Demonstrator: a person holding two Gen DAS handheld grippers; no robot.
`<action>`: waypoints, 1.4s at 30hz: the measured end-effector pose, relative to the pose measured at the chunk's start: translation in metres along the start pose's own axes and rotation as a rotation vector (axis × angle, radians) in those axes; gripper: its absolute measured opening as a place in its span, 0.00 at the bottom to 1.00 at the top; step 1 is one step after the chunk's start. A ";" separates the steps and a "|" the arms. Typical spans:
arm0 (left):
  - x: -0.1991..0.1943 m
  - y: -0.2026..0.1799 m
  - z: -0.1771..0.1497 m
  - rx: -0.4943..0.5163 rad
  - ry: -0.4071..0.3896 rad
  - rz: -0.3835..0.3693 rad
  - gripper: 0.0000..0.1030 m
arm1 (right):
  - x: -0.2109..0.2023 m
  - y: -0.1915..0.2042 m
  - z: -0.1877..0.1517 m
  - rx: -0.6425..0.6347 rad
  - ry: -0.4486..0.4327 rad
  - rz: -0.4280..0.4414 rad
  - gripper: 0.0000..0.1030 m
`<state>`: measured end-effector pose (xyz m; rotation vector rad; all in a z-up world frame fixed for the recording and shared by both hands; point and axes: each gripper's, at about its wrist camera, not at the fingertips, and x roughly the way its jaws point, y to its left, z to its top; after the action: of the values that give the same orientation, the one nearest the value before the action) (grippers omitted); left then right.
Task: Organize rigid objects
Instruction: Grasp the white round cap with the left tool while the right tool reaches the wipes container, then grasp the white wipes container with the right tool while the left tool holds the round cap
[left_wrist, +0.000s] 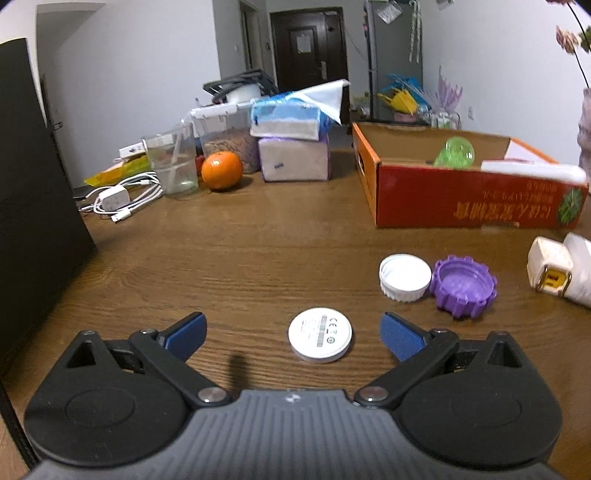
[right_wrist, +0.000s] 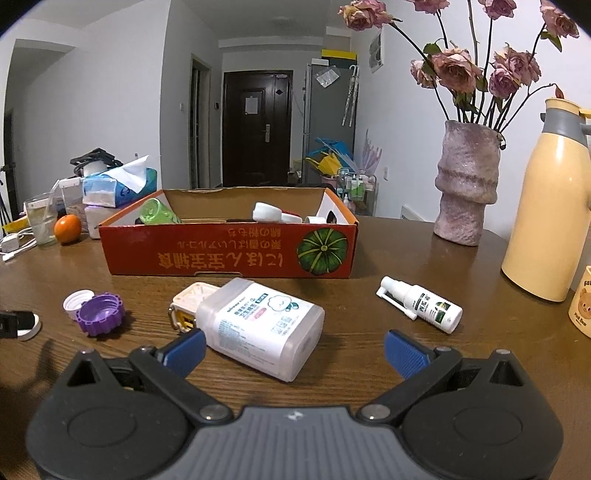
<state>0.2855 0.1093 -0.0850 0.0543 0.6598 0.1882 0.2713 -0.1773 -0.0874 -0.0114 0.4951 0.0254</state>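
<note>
My left gripper (left_wrist: 293, 336) is open, with a flat white round disc (left_wrist: 320, 339) lying on the table between its blue pads. A white cap (left_wrist: 405, 277) and a purple cap (left_wrist: 463, 285) lie just beyond to the right. My right gripper (right_wrist: 294, 350) is open around the near end of a translucent white box (right_wrist: 260, 326) that lies flat. A small white spray bottle (right_wrist: 421, 302) lies to its right. The red cardboard box (right_wrist: 229, 254) behind holds a green ball (right_wrist: 155, 212) and white items. The caps also show in the right wrist view (right_wrist: 99, 312).
An orange (left_wrist: 221, 170), a glass (left_wrist: 173, 162), tissue packs (left_wrist: 291, 147), and a white charger with cables (left_wrist: 118, 199) stand at the back left. A black panel (left_wrist: 33, 206) is at the left. A vase (right_wrist: 465, 184) and a yellow thermos (right_wrist: 546, 203) stand at the right.
</note>
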 end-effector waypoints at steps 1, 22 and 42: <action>0.002 0.000 -0.001 0.007 0.007 -0.005 0.97 | 0.001 0.000 0.000 0.000 0.001 -0.002 1.00; 0.005 0.003 0.003 0.013 0.006 -0.136 0.39 | 0.012 0.021 -0.002 0.022 0.013 -0.028 1.00; -0.002 0.013 0.007 -0.033 -0.025 -0.119 0.39 | 0.051 0.048 0.017 0.075 0.004 -0.250 1.00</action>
<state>0.2861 0.1220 -0.0773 -0.0145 0.6332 0.0838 0.3233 -0.1281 -0.0966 -0.0003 0.4951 -0.2383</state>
